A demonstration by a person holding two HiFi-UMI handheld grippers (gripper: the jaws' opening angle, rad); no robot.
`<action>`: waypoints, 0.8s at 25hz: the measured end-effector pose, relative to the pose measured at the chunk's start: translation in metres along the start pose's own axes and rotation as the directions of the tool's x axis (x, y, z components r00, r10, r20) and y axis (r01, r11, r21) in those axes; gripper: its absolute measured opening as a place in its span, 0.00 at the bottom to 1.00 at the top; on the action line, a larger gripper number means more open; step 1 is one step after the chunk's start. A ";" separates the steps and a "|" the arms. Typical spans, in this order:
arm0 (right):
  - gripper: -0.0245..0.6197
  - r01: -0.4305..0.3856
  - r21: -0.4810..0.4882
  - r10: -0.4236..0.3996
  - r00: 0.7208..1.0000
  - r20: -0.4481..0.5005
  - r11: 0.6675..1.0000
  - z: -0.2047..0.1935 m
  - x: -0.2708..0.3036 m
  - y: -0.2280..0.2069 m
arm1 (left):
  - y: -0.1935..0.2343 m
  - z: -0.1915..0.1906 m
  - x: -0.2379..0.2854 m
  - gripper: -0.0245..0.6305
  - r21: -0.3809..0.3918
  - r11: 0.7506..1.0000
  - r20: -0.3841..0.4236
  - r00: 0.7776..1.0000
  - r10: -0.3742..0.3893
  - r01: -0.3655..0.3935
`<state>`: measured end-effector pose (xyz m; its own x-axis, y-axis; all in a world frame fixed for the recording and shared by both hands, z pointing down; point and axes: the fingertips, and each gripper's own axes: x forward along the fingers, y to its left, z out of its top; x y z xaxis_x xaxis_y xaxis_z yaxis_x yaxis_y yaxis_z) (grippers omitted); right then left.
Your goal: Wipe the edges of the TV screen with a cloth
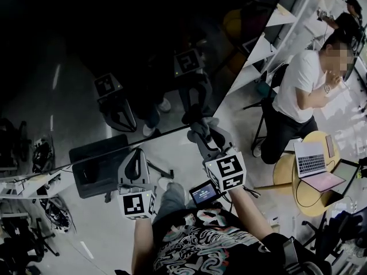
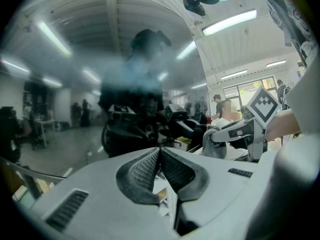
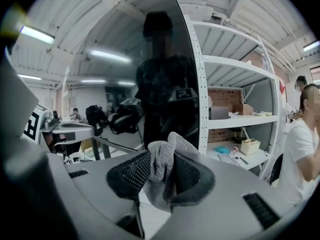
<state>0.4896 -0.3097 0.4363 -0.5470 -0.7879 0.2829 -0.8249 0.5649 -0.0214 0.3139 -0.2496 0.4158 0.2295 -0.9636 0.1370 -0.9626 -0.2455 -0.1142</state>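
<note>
The screen is glossy black, mirroring the room. The cloth is grey, soft and nubbly, between matt, ribbed dark pads. At four o'clock in the head view, the table looks wooden.

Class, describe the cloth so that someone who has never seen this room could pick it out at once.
Find the big dark TV screen filling the upper left of the head view. The right gripper reaches to its lower right corner, with the cloth bunched between its jaws. It is the only soft, fuzzy grey thing there; the left gripper alongside holds nothing.
</note>
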 end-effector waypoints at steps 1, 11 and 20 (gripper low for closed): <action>0.26 -0.006 -0.003 0.006 1.000 0.000 1.000 0.001 0.001 0.002 | 0.001 0.001 -0.002 0.07 0.001 1.000 0.000 1.000 0.004 -0.004; 0.26 -0.040 -0.007 0.040 0.999 0.000 0.999 0.002 0.003 0.015 | 0.011 0.002 -0.016 0.07 -0.003 0.999 0.003 0.999 0.040 -0.040; 0.26 -0.077 0.017 0.077 0.997 -0.002 0.997 0.005 0.004 0.023 | 0.011 0.003 -0.016 0.07 -0.005 0.999 0.005 0.999 0.053 -0.053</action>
<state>0.4679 -0.3015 0.4325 -0.6082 -0.7418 0.2825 -0.7829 0.6193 -0.0595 0.3000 -0.2367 0.4091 0.1792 -0.9758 0.1255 -0.9740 -0.1939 -0.1168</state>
